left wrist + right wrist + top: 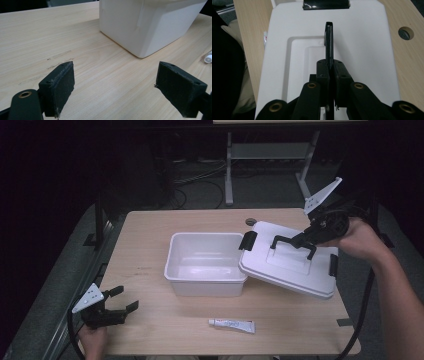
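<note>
Right tongs clamped on the black handle of the white lid; in the right gripper view the two jaws press flat against the thin handle from both sides, no gap showing.

Lid held tilted: its 9 o'clock edge overlaps the 3 o'clock rim of the white tub, while its 4 o'clock corner sits low toward the tabletop; whether that corner touches the wood I cannot tell. Long axis of the lid runs from about 10 o'clock to 4 o'clock in the high view. Handle lies along that same axis. Black latches at both short ends, one at the tub side, one at the far side.

Tub sits open-topped at the centre of the tabletop, long axis 9 to 3 o'clock, inside looks bare.

Left tongs at the 8 o'clock corner of the tabletop, jaws spread wide with nothing between them; the left gripper view shows bare wood in the gap and a corner of the tub ahead. Tips point toward 2 o'clock.

Small white tube lies flat near the 6 o'clock edge, below the tub, well apart from both tongs, long axis 9 to 3, cap end at 9
</note>
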`<control>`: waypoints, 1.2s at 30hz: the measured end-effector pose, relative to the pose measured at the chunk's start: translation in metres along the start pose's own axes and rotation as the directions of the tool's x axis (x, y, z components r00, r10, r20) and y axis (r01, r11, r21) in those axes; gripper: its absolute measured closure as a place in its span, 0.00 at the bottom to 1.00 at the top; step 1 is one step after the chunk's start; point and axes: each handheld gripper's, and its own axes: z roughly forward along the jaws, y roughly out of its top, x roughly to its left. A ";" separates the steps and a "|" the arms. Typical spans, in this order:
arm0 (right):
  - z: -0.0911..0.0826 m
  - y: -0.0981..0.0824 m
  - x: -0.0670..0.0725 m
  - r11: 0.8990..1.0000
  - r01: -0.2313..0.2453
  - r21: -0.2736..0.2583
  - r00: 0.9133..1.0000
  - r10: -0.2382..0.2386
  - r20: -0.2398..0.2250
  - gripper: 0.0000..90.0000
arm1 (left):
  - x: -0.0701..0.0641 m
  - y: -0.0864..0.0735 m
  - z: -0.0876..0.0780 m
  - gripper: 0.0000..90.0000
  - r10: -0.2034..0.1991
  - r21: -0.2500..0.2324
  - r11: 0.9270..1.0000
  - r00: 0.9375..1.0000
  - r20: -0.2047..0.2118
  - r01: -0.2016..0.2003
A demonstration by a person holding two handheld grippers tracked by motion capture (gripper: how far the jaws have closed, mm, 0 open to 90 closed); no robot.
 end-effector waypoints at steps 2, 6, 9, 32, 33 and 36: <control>-0.001 -0.005 0.001 1.000 -0.015 -0.001 1.000 0.015 0.001 0.94 | 0.001 0.000 -0.001 0.16 -0.005 -0.004 1.000 1.000 -0.001 0.005; -0.002 -0.015 0.001 1.000 -0.031 -0.001 1.000 0.031 0.005 0.94 | 0.001 0.000 -0.002 0.16 -0.005 -0.003 1.000 1.000 -0.005 0.005; -0.003 -0.022 0.001 0.999 -0.042 0.001 0.999 0.042 0.003 0.94 | 0.001 -0.001 -0.002 0.16 -0.003 -0.001 1.000 1.000 -0.007 0.003; 0.026 -0.081 -0.010 0.988 -0.154 0.003 0.988 0.154 -0.001 0.93 | -0.001 0.000 -0.003 0.16 0.000 -0.001 1.000 1.000 -0.015 -0.001; 0.028 -0.083 -0.010 0.987 -0.163 0.003 0.987 0.163 -0.004 0.94 | -0.001 0.000 -0.003 0.16 0.000 -0.001 1.000 1.000 -0.015 0.000; 0.037 -0.088 -0.013 0.984 -0.177 0.005 0.984 0.177 -0.008 0.93 | -0.001 0.000 -0.004 0.16 0.001 -0.001 1.000 1.000 -0.016 -0.001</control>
